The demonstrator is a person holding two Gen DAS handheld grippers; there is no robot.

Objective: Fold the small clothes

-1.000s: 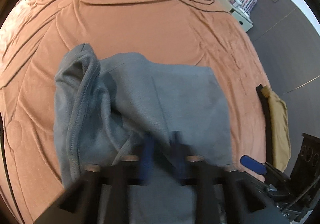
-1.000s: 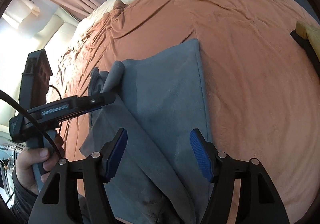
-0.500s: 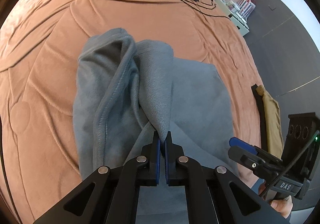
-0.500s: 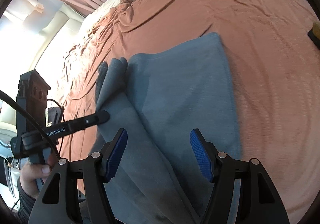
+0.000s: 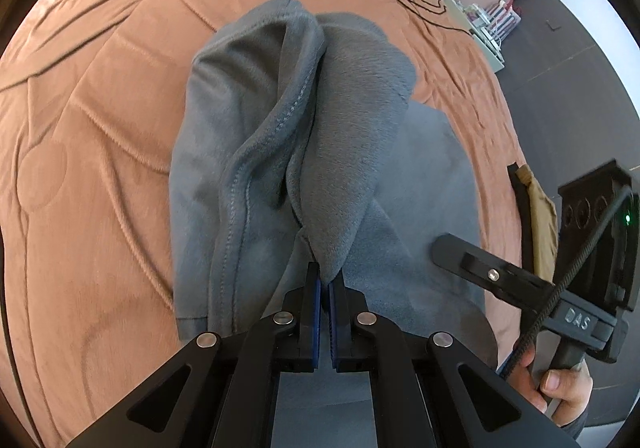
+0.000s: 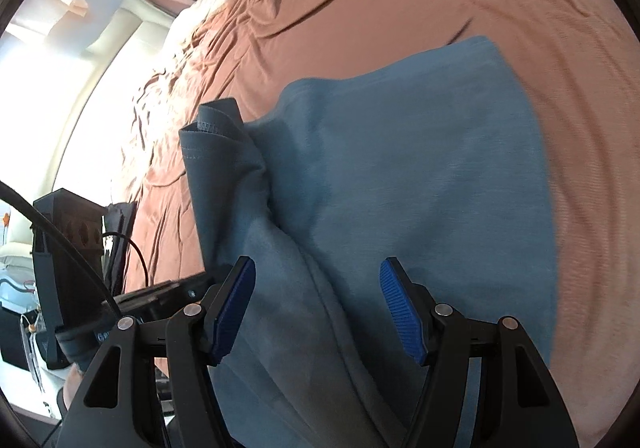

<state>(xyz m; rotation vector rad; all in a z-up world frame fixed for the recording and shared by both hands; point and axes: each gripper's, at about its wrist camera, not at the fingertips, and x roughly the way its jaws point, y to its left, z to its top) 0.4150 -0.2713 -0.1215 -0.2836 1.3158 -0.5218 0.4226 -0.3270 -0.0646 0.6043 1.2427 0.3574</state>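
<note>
The grey garment point(image 5: 248, 151) lies along the middle of the rust-coloured bedspread point(image 5: 92, 135), its long axis running away from both claws. The left gripper point(image 5: 325, 288) is clamped tight on a pinched fold of it — lifted, tilted steeply down. The right gripper point(image 6: 316, 308), just beside, angles down over the flat half; its jaws are closing but touch no cloth yet — it looks nearer the free edge.

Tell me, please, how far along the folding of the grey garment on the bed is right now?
Early. Done: the left gripper is shut on a corner of the grey garment, lifting it into a peak above the bedspread. In hand: the right gripper hovers over flat cloth, jaws closing, pads not yet pressing. Left: the garment lies bunched along one side, no neat fold finished.
</note>
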